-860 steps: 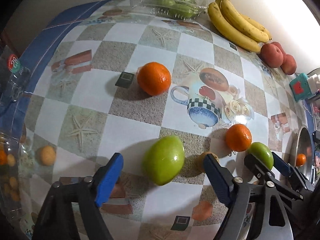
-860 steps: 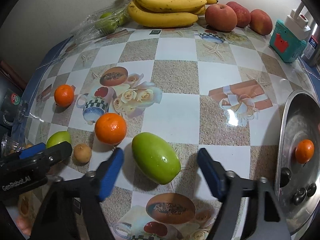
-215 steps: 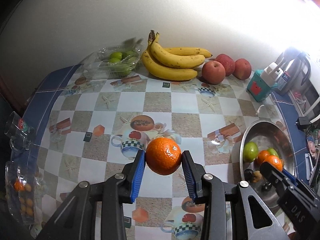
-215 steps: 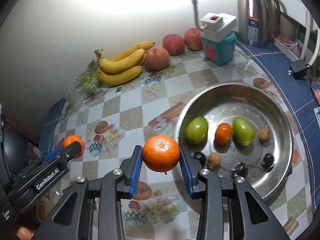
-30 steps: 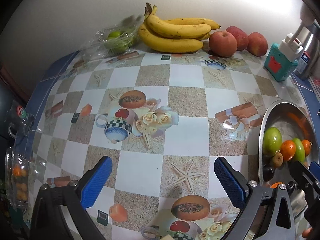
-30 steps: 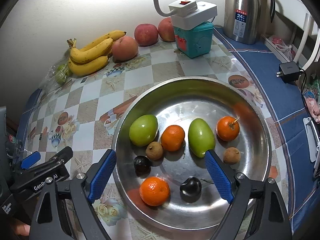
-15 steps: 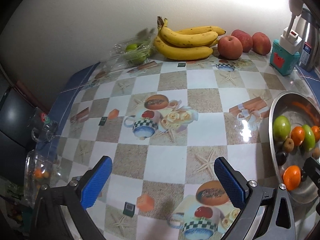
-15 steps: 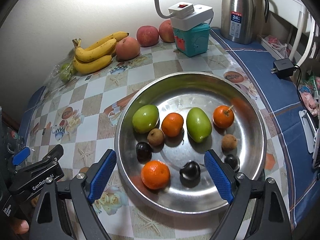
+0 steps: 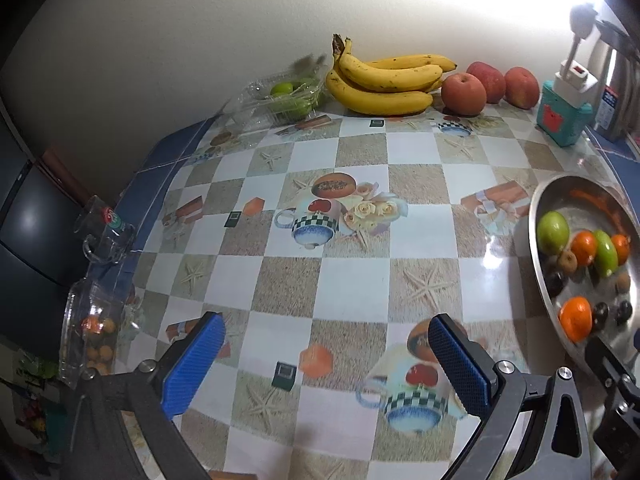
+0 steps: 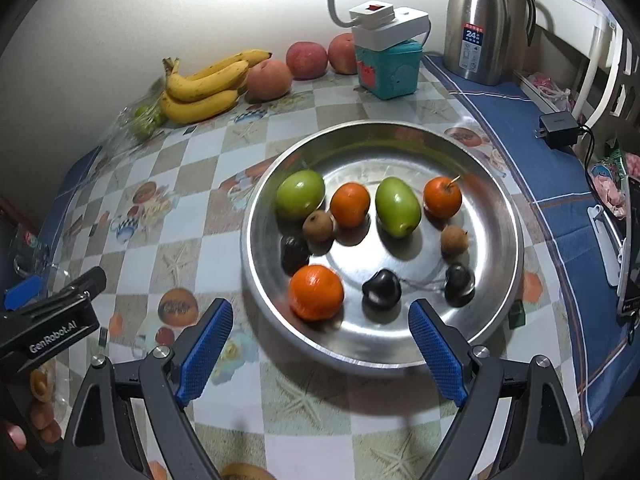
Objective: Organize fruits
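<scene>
A steel bowl (image 10: pixel 496 216) on the checked tablecloth holds two green fruits (image 10: pixel 300 194), three oranges (image 10: pixel 316 292), small brown fruits (image 10: pixel 318 226) and dark plums (image 10: pixel 382 288). It also shows at the right of the left wrist view (image 9: pixel 538 216). My right gripper (image 10: pixel 320 344) is open and empty, above the bowl's near rim. My left gripper (image 9: pixel 328 360) is open and empty over bare tablecloth left of the bowl; it shows in the right wrist view (image 10: pixel 52 320).
Bananas (image 9: pixel 384 80), three apples (image 9: pixel 464 88) and a clear box of green fruit (image 9: pixel 288 96) line the back wall. A teal box with a power strip (image 10: pixel 388 52) and a steel thermos (image 10: pixel 484 20) stand back right. A charger (image 10: pixel 558 130) lies right.
Both grippers have drawn back and up from the table a little. The fruit in the bowl has not moved. Both stay open and empty.
</scene>
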{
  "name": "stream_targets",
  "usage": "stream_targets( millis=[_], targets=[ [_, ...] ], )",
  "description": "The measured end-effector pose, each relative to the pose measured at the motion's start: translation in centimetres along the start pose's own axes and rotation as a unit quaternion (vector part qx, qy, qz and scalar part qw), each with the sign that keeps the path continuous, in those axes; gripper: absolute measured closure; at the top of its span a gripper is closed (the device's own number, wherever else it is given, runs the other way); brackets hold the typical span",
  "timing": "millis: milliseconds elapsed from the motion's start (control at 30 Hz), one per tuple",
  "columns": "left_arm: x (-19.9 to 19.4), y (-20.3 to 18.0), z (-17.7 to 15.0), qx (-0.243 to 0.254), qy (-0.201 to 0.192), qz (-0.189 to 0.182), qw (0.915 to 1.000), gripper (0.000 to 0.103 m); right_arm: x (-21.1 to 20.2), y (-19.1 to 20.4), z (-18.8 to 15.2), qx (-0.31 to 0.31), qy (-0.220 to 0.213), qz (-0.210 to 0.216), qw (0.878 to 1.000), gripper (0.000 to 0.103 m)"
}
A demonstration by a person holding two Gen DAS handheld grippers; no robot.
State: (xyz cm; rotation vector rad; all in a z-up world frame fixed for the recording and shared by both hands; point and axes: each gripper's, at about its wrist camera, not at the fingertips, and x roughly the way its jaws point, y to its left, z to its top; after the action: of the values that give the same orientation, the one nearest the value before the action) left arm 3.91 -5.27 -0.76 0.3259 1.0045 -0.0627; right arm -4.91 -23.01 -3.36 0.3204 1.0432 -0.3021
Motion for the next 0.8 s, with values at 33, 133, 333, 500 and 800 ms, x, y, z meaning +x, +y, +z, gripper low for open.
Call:
stream_targets(
  millis=[33,133,333,500,800],
  targets=[
    [-0.2,0.1,-0.2,0.002,0.000,0.000,1.0000,0.000,-0.1,0.1,-0.2,-0.002,0.000,0.000,1.000,0.013],
    [-0.7,0.3,-1.2,0.007,0.005,-0.001,1.0000,0.000,-0.4,0.3,-0.6,-0.004,-0.002,-0.001,1.000,0.013],
    [-1.4,0.8,-2.6,0.008,0.004,-0.007,0.9999,0.000,-0.8,0.5,-1.3,-0.001,0.000,0.005,1.000,0.013],
    [-2.0,1.1,-3.5,0.006,0.002,-0.012,0.9999,0.000,-1.3,0.5,-1.8,0.004,0.000,0.006,1.000,0.013],
    [-2.9,1.4,-4.2,0.006,-0.005,-0.014,0.9999,0.000,-2.4,-0.2,-2.9,0.013,-0.009,0.008,1.000,0.013]
  ],
)
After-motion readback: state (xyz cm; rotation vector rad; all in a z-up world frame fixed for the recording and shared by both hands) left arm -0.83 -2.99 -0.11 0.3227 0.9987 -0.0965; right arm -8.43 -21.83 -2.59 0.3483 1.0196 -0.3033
